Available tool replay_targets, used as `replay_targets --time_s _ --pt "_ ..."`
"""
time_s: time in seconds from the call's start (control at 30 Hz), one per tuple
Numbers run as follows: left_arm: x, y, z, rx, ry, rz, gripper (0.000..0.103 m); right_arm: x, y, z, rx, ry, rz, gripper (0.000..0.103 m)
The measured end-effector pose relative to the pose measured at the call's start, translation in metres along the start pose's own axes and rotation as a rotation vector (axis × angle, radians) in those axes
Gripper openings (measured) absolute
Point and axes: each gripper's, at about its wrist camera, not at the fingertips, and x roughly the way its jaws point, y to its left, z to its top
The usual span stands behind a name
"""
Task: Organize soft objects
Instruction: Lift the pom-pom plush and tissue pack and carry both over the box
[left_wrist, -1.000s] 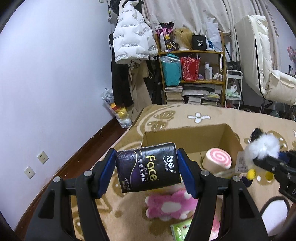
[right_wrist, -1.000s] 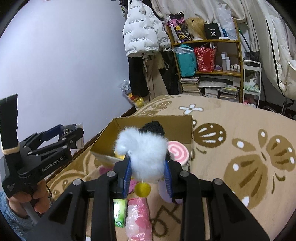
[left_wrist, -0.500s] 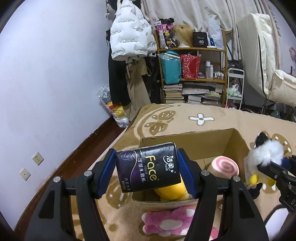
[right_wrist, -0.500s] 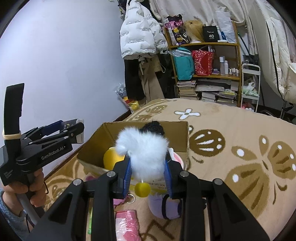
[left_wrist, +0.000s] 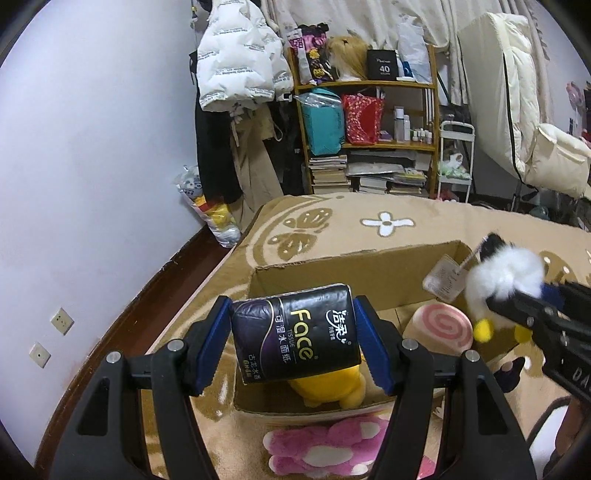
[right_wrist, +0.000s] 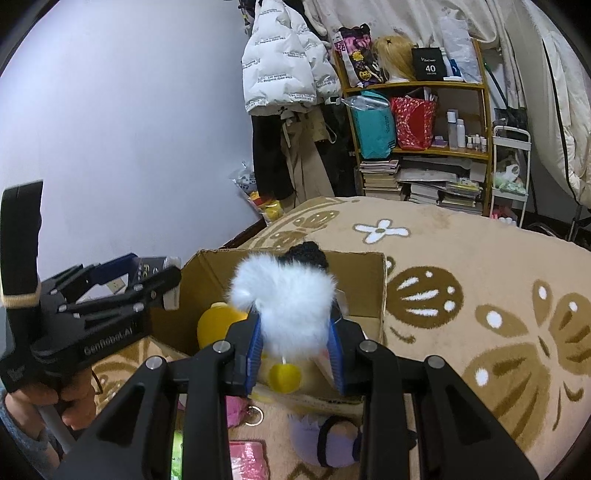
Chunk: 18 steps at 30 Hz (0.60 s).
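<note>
Tissue pack (left_wrist: 295, 338), black with "Face" printed on it, sits clamped between the blue pads of my left gripper (left_wrist: 293, 341), held above the near left part of the open cardboard box (left_wrist: 354, 277). A second ago the pack hung short of the box, with carpet and the pink plush below it; now the box's front edge lies under my fingers and the yellow plush (left_wrist: 328, 386) inside shows just beneath the pack. My right gripper (right_wrist: 295, 341) grips the white fluffy toy (right_wrist: 286, 306), its black top up and a yellow pompom (right_wrist: 284, 378) dangling under it. That toy has come forward too: earlier it hovered in front of the box, now it hangs over the box's near right side, and from my left camera its paper tag (left_wrist: 445, 282) swings against the inner wall. Inside the box, the pink swirl cushion (left_wrist: 439, 328) rests beside the yellow plush. Outside, on the beige patterned carpet (right_wrist: 461, 258), the pink plush (left_wrist: 325, 448) lies just before the box front, and a lilac plush (right_wrist: 328, 439) lies near my right gripper. My hand (right_wrist: 74, 398) on the left handle shows at the picture's edge.
</note>
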Motion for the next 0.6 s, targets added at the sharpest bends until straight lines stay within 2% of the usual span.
replay_targets --time_s 0.6 --pt "0.021 -0.008 -0.015 0.029 0.082 -0.026 0.066 0.021 -0.002 -0.008 -0.006 0.071 0.006 0.033"
